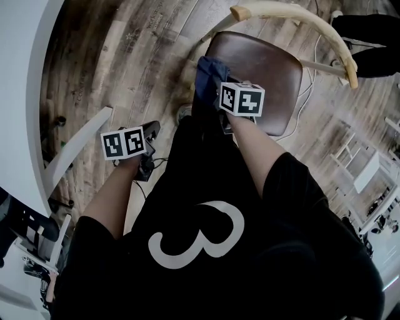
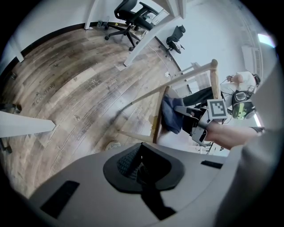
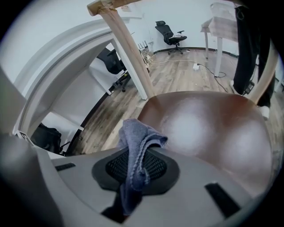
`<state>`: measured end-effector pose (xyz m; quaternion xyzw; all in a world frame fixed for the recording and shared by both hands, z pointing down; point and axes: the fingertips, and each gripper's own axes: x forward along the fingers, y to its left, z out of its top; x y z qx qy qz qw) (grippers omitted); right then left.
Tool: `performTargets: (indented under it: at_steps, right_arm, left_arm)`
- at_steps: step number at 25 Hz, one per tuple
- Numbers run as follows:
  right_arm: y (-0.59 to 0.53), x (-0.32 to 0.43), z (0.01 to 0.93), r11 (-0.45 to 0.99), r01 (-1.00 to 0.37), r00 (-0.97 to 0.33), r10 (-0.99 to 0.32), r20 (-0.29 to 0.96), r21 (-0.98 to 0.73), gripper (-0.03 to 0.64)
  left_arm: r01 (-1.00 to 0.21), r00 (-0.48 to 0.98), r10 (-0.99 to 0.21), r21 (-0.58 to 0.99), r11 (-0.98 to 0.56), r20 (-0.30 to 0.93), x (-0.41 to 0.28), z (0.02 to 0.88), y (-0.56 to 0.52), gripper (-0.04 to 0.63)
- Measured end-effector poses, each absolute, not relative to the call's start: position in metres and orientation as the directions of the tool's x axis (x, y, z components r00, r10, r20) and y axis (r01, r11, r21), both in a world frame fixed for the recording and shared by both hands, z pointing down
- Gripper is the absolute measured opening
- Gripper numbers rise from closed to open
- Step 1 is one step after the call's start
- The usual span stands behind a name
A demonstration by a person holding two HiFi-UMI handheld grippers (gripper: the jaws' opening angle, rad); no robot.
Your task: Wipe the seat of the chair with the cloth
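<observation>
A large white 3 (image 1: 237,225) stands on the person's black shirt (image 1: 294,250), at 6 o'clock in the head view. Faint print on the floor (image 2: 80,88) is unreadable.

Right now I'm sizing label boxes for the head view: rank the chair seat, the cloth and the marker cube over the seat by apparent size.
1. The chair seat: clearly largest.
2 and 3. The cloth and the marker cube look alike; the cube is nearer the camera and covers part of the cloth, so no ranking.

Cloth (image 3: 135,146): plain blue-grey. Seat (image 3: 208,128): glossy dark brown. Chair frame (image 1: 300,15): pale natural wood. Floor (image 1: 137,56): weathered grey-brown plank grain. Marker cube (image 1: 241,99): white, black squares. Shirt (image 1: 200,187): black, white numeral.
</observation>
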<state>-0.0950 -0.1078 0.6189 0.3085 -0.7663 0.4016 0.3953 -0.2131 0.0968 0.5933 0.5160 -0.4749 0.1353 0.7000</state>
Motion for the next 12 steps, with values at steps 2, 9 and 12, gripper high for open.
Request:
performTargets:
  at_steps: [2,9,12]
  right_arm:
    - [-0.109,-0.093,0.620,0.494,-0.789,-0.494,-0.159,0.855,-0.364,0.055]
    - [-0.109,-0.080,0.623,0.536,-0.777,-0.473,-0.151,0.868,-0.330,0.055]
    - [-0.112,-0.070,0.622,0.540,-0.776,-0.471,-0.152,0.869,-0.327,0.055]
  left_arm:
    - [-0.672,0.512,-0.307,0.596,0.440,0.803,-0.210,0.593,0.096,0.012]
    - [-0.667,0.518,-0.312,0.604,0.436,0.797,-0.196,0.587,0.091,0.012]
    - [-0.669,0.515,-0.309,0.600,0.438,0.800,-0.190,0.586,0.091,0.012]
